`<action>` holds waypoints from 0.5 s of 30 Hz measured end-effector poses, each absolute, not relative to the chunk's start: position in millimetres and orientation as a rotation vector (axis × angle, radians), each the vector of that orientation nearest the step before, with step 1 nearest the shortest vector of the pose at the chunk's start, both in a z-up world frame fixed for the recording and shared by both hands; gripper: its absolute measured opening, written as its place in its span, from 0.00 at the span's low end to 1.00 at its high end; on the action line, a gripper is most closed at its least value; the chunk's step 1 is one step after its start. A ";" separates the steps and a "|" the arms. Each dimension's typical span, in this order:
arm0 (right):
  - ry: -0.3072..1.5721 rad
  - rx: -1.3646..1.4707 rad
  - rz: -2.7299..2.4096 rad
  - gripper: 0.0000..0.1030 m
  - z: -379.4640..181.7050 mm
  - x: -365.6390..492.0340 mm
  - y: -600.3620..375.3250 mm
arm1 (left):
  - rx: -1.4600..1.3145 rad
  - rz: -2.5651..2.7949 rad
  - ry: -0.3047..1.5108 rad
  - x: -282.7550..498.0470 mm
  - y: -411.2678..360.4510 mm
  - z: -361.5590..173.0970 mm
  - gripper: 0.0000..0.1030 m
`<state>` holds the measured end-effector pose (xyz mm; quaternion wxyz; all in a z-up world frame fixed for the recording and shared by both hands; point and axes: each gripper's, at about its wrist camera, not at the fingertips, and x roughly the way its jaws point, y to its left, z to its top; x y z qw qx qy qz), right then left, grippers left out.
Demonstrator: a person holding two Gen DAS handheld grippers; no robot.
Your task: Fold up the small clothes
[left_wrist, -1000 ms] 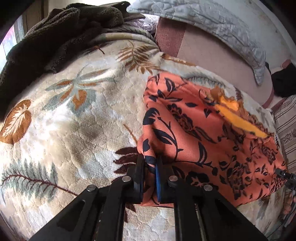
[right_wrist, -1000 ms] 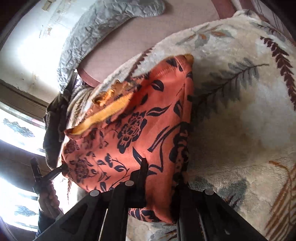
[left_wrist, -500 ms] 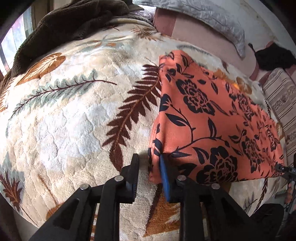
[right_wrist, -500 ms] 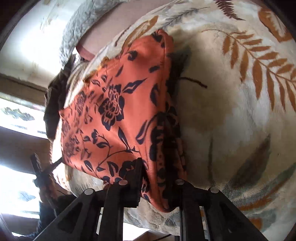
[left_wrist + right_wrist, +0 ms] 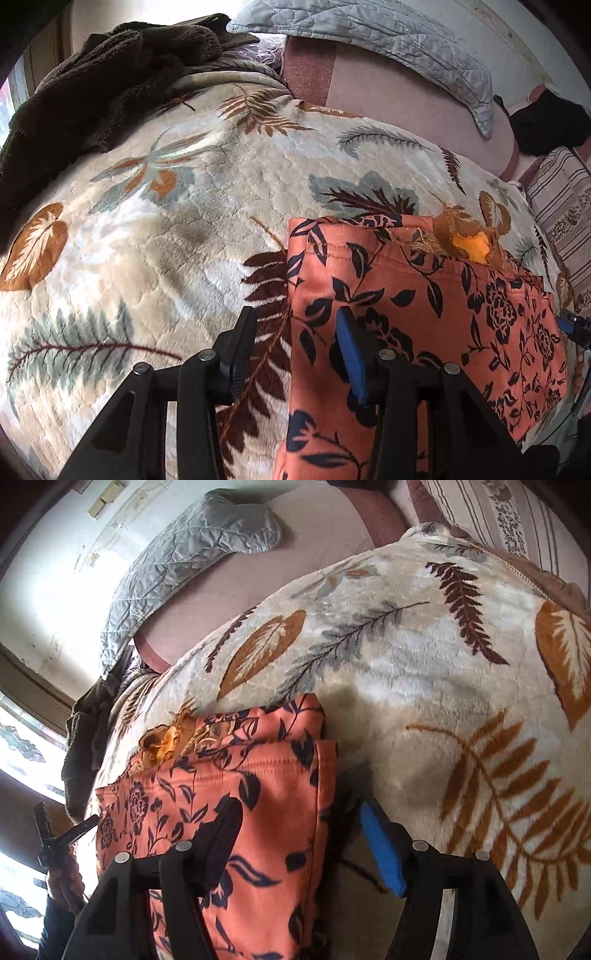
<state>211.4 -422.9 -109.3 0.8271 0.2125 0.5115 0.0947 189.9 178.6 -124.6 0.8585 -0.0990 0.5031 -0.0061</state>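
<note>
Now both my left gripper point(image 5: 293, 349) and right gripper point(image 5: 295, 843) have spread their fingers wide, releasing the orange floral garment point(image 5: 406, 314), which lies folded at lower right on the leaf-print blanket point(image 5: 155, 229); this fold looks finished.

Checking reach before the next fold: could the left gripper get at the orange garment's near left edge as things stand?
Probably yes: the left gripper is open, straddling the orange garment's left edge on the leaf-print blanket, nothing between.

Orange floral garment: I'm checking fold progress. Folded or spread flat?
Folded. The orange floral garment shows a doubled layer with a stitched hem lying across it.
</note>
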 end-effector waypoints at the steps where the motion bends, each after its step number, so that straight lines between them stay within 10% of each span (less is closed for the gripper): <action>1: 1.088 0.436 0.197 0.63 -110.5 217.0 -420.6 | -0.210 -0.011 1.060 196.1 177.1 -128.0 0.44; 3: 1.113 0.423 0.196 0.26 -115.7 226.1 -419.8 | -0.218 -0.003 1.067 204.4 176.2 -132.4 0.40; 5: 1.152 0.393 0.198 0.25 -122.0 230.6 -413.8 | -0.227 -0.013 1.072 207.9 174.4 -134.3 0.17; 10: 1.105 0.400 0.184 0.26 -109.7 225.0 -416.6 | -0.233 -0.001 1.045 206.6 172.6 -126.6 0.16; 13: 1.081 0.392 0.168 0.74 -104.9 219.9 -419.1 | -0.240 -0.032 1.049 205.1 172.2 -123.4 0.24; 15: 1.079 0.394 0.172 0.81 -107.5 220.4 -418.2 | -0.230 -0.034 1.052 206.2 169.8 -124.5 0.33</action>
